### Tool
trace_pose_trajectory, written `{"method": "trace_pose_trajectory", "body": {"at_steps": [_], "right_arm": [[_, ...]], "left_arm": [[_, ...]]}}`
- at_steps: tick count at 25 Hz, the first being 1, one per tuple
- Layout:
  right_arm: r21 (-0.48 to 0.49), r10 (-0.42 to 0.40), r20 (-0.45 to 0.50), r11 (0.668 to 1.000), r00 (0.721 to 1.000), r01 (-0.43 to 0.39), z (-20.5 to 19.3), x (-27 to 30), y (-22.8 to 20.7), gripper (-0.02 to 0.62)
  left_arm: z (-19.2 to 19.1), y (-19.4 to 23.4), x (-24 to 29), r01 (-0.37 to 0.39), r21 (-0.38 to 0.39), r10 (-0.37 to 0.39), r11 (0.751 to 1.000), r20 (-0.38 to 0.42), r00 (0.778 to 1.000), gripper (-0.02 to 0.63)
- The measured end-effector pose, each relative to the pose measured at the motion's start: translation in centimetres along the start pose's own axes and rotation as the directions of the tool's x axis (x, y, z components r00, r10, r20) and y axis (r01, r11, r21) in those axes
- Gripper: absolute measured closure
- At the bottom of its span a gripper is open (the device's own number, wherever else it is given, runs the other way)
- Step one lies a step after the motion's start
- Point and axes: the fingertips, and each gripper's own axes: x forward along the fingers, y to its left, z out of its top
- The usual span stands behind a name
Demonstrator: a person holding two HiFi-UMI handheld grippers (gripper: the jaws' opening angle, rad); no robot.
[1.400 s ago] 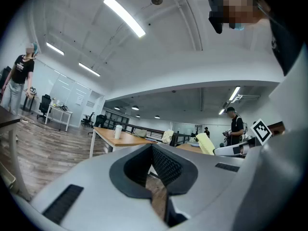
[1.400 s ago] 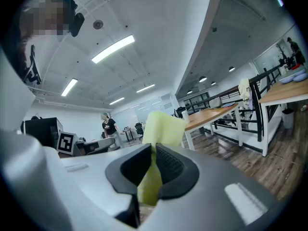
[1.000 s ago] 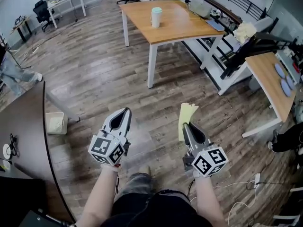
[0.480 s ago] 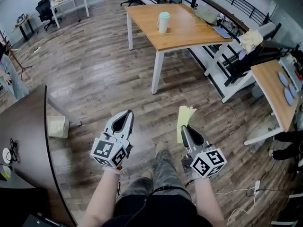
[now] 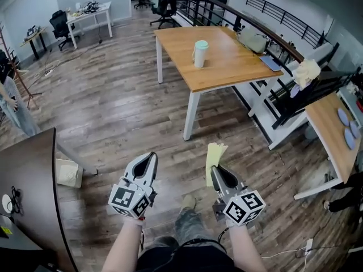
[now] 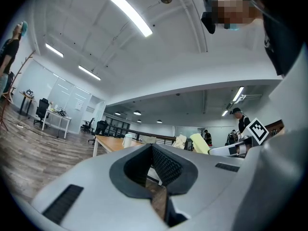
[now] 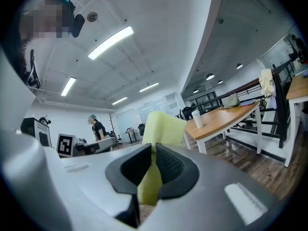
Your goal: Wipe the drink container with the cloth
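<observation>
Both forearms (image 5: 122, 247) reach forward side by side, each gripper held level above the wood-plank floor (image 5: 113, 112). The left gripper (image 5: 148, 160) has its jaws closed together on nothing. The right gripper (image 5: 216, 170) pinches a pale yellow folded cloth (image 5: 214, 156), which sticks out past its tips. The white drink container with a teal lid (image 5: 200, 54) stands well ahead on the light wooden surface (image 5: 227, 67)
</observation>
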Motion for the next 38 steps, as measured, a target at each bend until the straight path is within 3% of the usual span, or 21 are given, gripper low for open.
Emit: {"method": "trace_pose_trajectory", "body": {"at_steps": [20,31,38], "right_arm": [[-0.001,0.065,-0.012,0.998,0.998,-0.065,6.3,14.1,-14.6,0.555],[0.068,0.035,-0.013,0.997,0.999,-0.034,6.9,19.5,-19.9,0.555],[0.070,-0.007,-0.008,0.997,1.000,0.008,8.7,26.7,-23.9,0.555]], "left_arm": [[-0.1,5.3,20.9,0.012,-0.001,-0.012,1.000,0.006,1.000,0.609],[-0.4,9.0,27.0,0.012,0.011,-0.011,1.000,-0.024,1.000,0.609],[-0.1,14.1,34.9,0.053,-0.020,-0.054,0.998,-0.014,0.998,0.609]]}}
